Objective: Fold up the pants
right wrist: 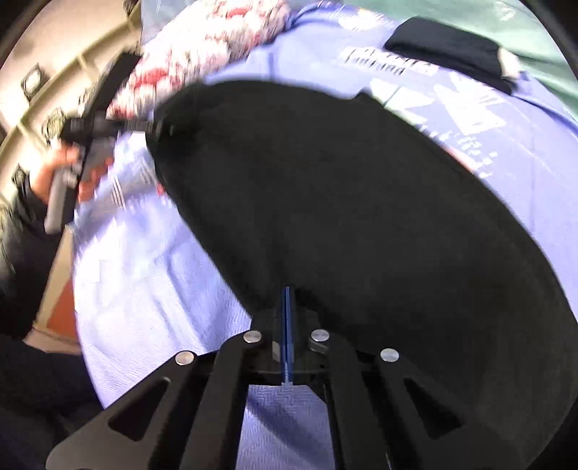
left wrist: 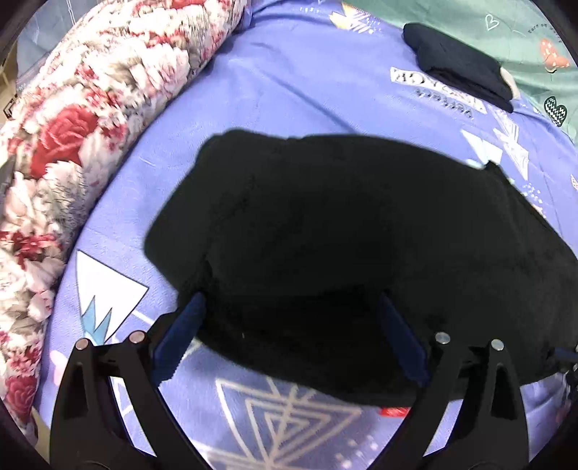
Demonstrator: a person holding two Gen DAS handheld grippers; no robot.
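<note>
Left wrist view: left tongs (left wrist: 292, 307) stand wide open, blue pads (left wrist: 189, 318) spread either side of the near edge of the black pants (left wrist: 325, 224). Fabric lies between the pads, not pinched. Pants lie flat on the blue patterned bedsheet (left wrist: 281, 83), a broad dark slab across the middle of the bed, near edge by the tongs. A small red scrap (left wrist: 393, 411) peeks out from under the near edge; can't tell what it is. Past the pants, along the left side of the bed, a rolled floral blanket (left wrist: 83, 137) in red and white. Far right, a second folded dark garment (left wrist: 462, 68) sits where the blue sheet meets a green sheet (left wrist: 523, 32), well apart from the pants.

Right wrist view: right tongs (right wrist: 288, 300) are closed tight, blue pads pressed together with the pants edge clamped between them. Frame is motion-blurred. Fabric rises from the pinch and fills most of the view. Further left, the person's left hand (right wrist: 68, 170) grips the grey handle of the left tongs (right wrist: 155, 126), which sit at the pants' far-left edge; pad spacing unreadable from this angle. Beyond that: floral blanket (right wrist: 202, 47), then the folded dark garment (right wrist: 448, 50) at the far right by the green sheet (right wrist: 513, 32).
</note>
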